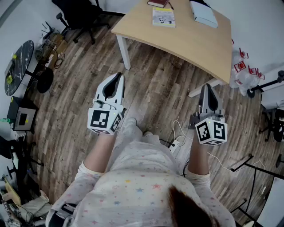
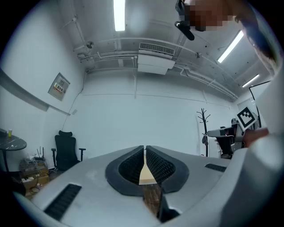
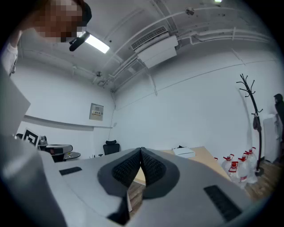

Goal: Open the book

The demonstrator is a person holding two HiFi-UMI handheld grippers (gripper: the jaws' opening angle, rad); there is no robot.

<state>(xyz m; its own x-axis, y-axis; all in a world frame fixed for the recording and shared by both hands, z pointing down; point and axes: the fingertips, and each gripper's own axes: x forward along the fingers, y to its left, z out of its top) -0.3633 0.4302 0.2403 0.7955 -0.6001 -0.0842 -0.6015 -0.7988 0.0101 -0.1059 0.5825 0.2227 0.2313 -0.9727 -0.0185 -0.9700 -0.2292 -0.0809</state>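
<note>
left gripper (image 1: 118, 77), right gripper (image 1: 206, 87) closed; book (image 1: 163, 17) seemingly shut

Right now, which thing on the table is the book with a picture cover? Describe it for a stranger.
Find the wooden table ahead of the person. Toward its left end lies a closed book with a pale, illustrated cover. The dark red book behind it and the white item to its right are plain.

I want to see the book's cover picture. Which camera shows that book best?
The head view: the picture book lies closed, cover up, on the wooden table. The left gripper view shows only a sliver of table past its fingers; the right gripper view shows the table top, but not this book.
</note>
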